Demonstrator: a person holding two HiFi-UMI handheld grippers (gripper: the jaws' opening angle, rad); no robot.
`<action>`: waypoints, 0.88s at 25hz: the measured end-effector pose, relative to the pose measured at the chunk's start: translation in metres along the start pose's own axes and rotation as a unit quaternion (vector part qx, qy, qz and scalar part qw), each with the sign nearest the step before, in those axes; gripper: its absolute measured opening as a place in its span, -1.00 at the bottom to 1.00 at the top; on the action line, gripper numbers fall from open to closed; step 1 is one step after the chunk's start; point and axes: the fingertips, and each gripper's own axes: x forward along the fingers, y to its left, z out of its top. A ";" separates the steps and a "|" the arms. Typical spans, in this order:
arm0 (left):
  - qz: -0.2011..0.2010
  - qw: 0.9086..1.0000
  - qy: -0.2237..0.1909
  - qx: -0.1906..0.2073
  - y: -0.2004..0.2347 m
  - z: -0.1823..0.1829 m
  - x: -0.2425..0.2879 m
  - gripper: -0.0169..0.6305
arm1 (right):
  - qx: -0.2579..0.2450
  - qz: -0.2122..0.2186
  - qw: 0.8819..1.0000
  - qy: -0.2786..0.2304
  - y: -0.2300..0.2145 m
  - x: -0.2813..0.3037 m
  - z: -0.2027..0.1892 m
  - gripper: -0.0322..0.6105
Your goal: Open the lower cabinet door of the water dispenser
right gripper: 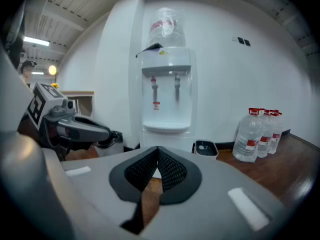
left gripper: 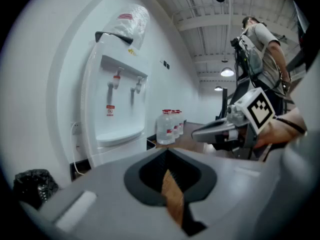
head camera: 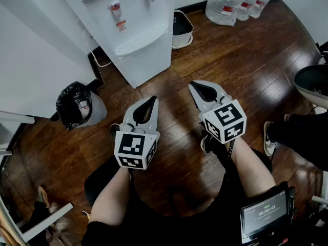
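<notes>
The water dispenser (head camera: 136, 32) is pictured against the white wall at the far left of the room. Its lower cabinet door (head camera: 152, 60) is shut and lies flush beneath the drip tray, and no handle can be made out. The left gripper (head camera: 152, 100) and the right gripper (head camera: 195, 85) are held side by side well short of it, above the person's legs. Each is angled slightly down, with its jaws closed together and nothing held between them. The opening step is judged not yet begun. One gripper would best be carried forward and lowered to the door's free edge, and its jaws parted only once that edge is reached. The panel should then be pinched or hooked and drawn out in an arc about the hinge rather than tugged straight back. Which side the hinge is on cannot be told, so the door's seams should be checked on the way in. The light cabinet may shift if it is pulled hard. The dark wooden floor (head camera: 241, 60) is laid in glossy planks. A black-bagged bin (head camera: 76, 105) is seen near the dispenser's left side, where a power cord (head camera: 97, 59) trails down the wall. A small white bin (head camera: 182, 29) is set just beside its right. Large water bottles (head camera: 238, 1) are clustered at the far right wall, and another person's shoe (head camera: 268, 138) is visible at the right.
</notes>
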 end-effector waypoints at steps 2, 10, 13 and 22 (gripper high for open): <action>-0.015 1.000 0.001 -0.017 0.000 0.009 0.014 -0.88 | -0.003 0.029 0.999 0.038 0.006 0.012 -0.015 -0.89; -0.033 0.999 0.012 0.014 -0.002 0.028 0.030 -0.81 | -0.053 0.055 0.993 0.085 0.015 0.042 -0.019 -0.69; -0.032 0.999 0.025 -0.005 0.012 0.027 0.035 -0.75 | -0.053 0.054 0.994 0.084 0.007 0.053 -0.011 -0.66; -0.078 0.995 0.061 0.012 0.024 0.034 0.091 -0.48 | -0.035 0.066 0.992 0.098 -0.035 0.112 0.002 -0.28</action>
